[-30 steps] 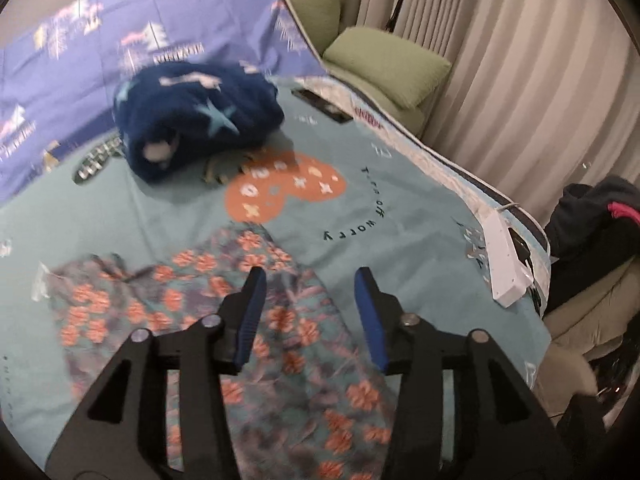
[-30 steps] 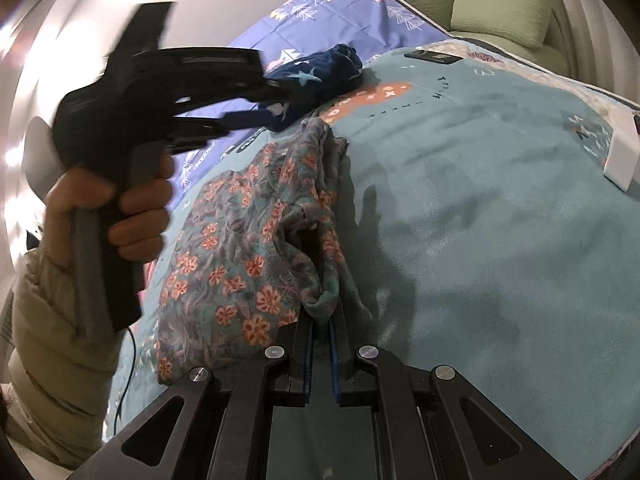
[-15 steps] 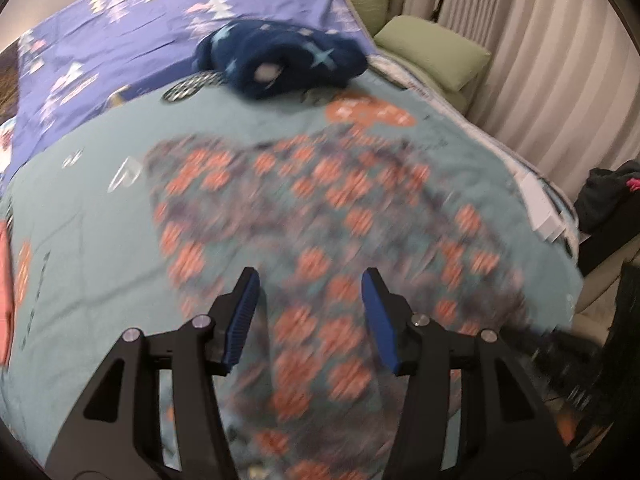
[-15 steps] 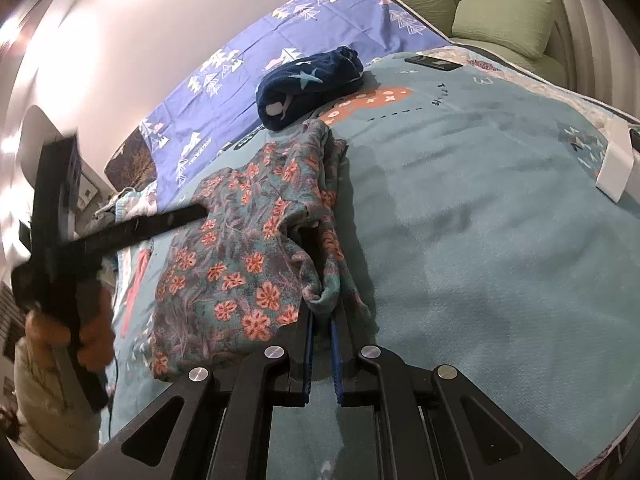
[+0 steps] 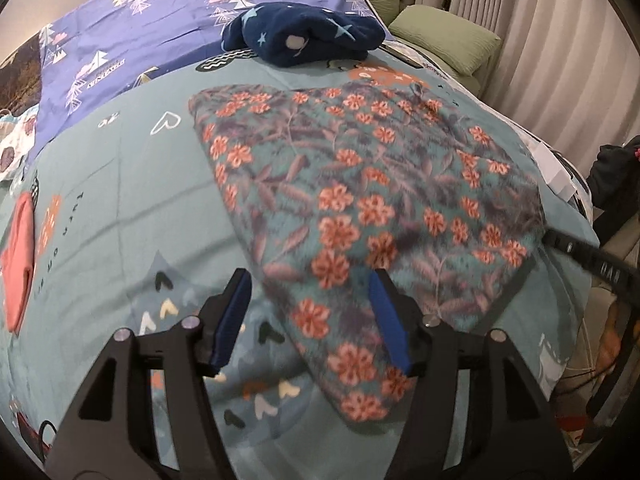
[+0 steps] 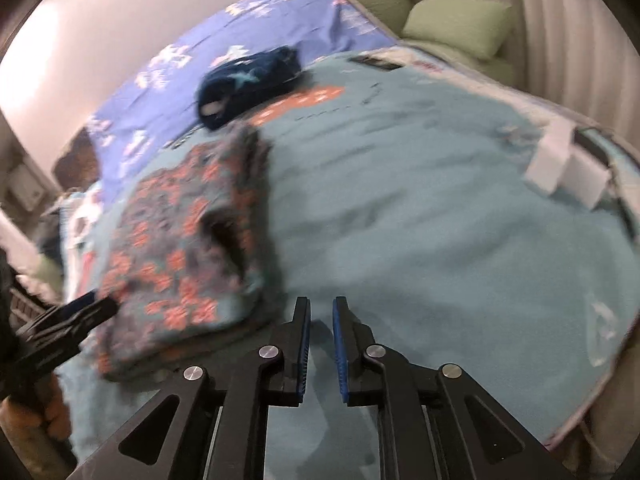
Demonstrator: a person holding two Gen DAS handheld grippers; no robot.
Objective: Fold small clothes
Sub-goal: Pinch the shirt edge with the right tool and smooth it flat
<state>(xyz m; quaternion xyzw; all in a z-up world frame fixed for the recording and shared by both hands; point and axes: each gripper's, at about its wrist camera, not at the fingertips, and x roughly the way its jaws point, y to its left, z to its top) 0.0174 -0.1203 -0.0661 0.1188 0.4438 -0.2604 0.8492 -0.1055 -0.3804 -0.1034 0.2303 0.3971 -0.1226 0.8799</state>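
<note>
flowery garment (image 5: 360, 200) flat, folded over, one | dark blue star bundle (image 5: 304, 38) one | left gripper (image 5: 312, 324) wide apart | right gripper (image 6: 321, 344) slightly apart, empty

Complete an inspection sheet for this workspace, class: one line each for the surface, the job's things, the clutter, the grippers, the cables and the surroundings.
Surface: teal printed bed cover, with a purple tree-print sheet behind it.
Job's things: teal fleece garment with orange flowers, spread flat on the cover, its near corner between the left fingers.
Clutter: rolled navy star-print fleece at the far side; flat coral cloth at the left edge; white box-like item near the right edge.
Grippers: left gripper open over the garment's corner; right gripper slightly open, holding nothing, beside the garment.
Cables: nothing clearly seen.
Surroundings: green cushions, pale pleated curtains.
</note>
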